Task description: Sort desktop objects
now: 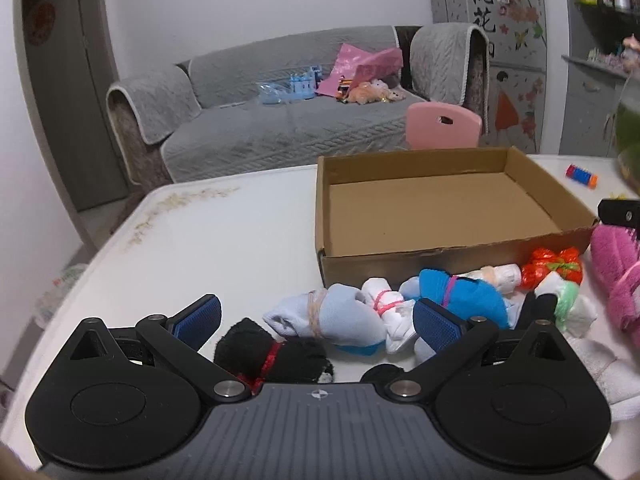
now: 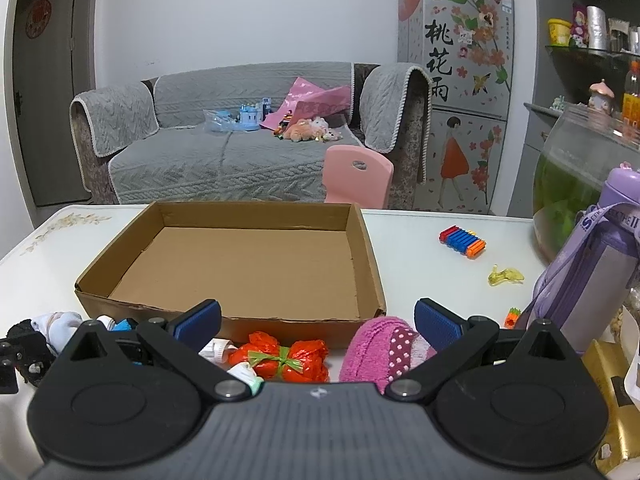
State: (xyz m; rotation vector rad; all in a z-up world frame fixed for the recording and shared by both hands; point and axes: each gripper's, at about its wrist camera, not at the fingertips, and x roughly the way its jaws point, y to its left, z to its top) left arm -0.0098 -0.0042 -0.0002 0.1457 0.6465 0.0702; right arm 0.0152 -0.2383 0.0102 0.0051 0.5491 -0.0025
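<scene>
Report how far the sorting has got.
Nothing looks done: the box is empty. Nothing is in hand: the left tongs and right tongs are both open. All of it is left: the black bundle, blue bundle, orange bundle and pink bundle lie on the table.

pink sock bundle [image 1: 616, 280] cut off by right frame edge; purple bottle [image 2: 596, 276] clipped too.
</scene>
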